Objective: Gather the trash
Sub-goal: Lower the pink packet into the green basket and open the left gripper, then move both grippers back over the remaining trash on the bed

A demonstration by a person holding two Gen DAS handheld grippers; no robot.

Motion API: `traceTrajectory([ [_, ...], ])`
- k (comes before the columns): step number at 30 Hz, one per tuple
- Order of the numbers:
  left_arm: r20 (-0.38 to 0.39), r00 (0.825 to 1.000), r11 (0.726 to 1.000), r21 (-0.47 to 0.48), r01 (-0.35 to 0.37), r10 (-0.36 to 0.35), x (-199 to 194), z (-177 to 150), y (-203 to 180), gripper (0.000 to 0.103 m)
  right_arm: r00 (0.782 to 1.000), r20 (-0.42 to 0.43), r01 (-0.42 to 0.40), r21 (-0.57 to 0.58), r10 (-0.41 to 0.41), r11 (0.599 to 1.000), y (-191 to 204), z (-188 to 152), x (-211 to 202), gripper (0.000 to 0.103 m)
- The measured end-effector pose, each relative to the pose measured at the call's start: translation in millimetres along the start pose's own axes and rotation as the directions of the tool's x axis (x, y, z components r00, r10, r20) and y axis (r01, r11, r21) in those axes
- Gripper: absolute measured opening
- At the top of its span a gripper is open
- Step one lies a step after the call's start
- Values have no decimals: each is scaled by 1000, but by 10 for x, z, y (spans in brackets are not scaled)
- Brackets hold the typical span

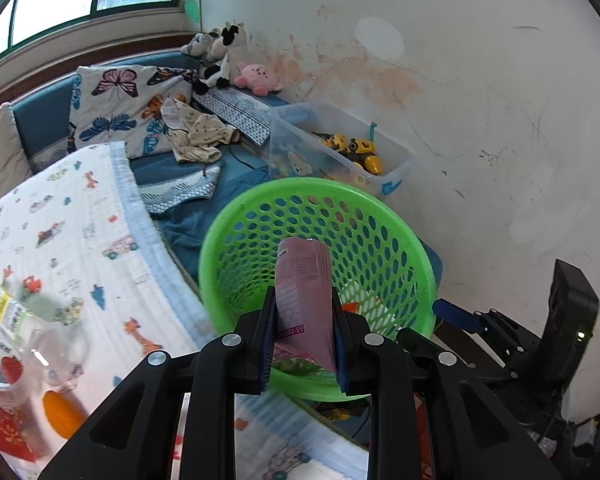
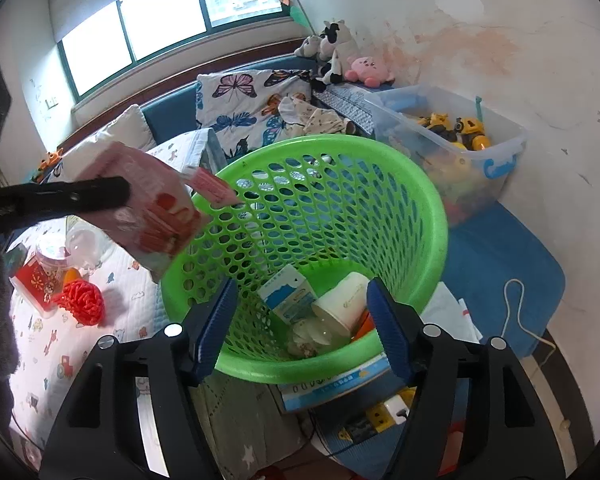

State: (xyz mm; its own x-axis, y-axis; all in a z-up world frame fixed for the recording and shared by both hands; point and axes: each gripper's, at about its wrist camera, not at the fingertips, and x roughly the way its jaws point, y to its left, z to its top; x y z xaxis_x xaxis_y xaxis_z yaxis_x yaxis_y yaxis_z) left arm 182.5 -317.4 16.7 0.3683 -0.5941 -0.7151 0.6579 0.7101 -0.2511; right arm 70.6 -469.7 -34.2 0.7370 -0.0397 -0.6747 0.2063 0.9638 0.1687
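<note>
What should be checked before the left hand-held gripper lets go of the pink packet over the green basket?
1. Packet held: ok. The left hand-held gripper is shut on the pink packet.
2. Packet over the opening: cannot tell. In the right wrist view the pink packet sits at the green basket rim.
3. Room in the basket: ok. Only a milk carton and paper cup lie at the bottom.
4. Right hand-held gripper out of the way: ok. It is open and empty at the near rim.
5. Basket steady: cannot tell.
</note>
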Motion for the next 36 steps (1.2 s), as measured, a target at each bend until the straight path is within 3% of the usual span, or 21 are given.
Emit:
traceTrajectory([
  [5,-19,1000,1000,1,4,-4,119,-14,-64,24,1000,3,-4,14,4,1000,-27,-13,-39,68],
  [10,-25,1000,1000,9,0,1,159,-37,-89,32,1000,0,-7,21,7,1000,-36,-43,-39,68],
  [11,-26,1000,1000,8,3,-2,159,-40,-87,38,1000,-1,-8,22,8,1000,-34,-55,-40,68],
  [12,-25,1000,1000,5,-1,1,155,-40,-88,51,1000,-1,-8,23,8,1000,-32,-59,-41,68],
  [13,-16,1000,1000,2,-10,10,141,-50,-82,54,1000,-2,-9,24,10,1000,-25,-63,-43,68],
  [22,17,999,1000,6,-31,31,-88,-125,36,55,1000,5,-18,18,18,1000,41,-66,-101,68],
  [36,82,987,991,-14,-135,136,-744,-405,444,63,998,17,-68,-31,69,997,413,-83,-200,72],
])
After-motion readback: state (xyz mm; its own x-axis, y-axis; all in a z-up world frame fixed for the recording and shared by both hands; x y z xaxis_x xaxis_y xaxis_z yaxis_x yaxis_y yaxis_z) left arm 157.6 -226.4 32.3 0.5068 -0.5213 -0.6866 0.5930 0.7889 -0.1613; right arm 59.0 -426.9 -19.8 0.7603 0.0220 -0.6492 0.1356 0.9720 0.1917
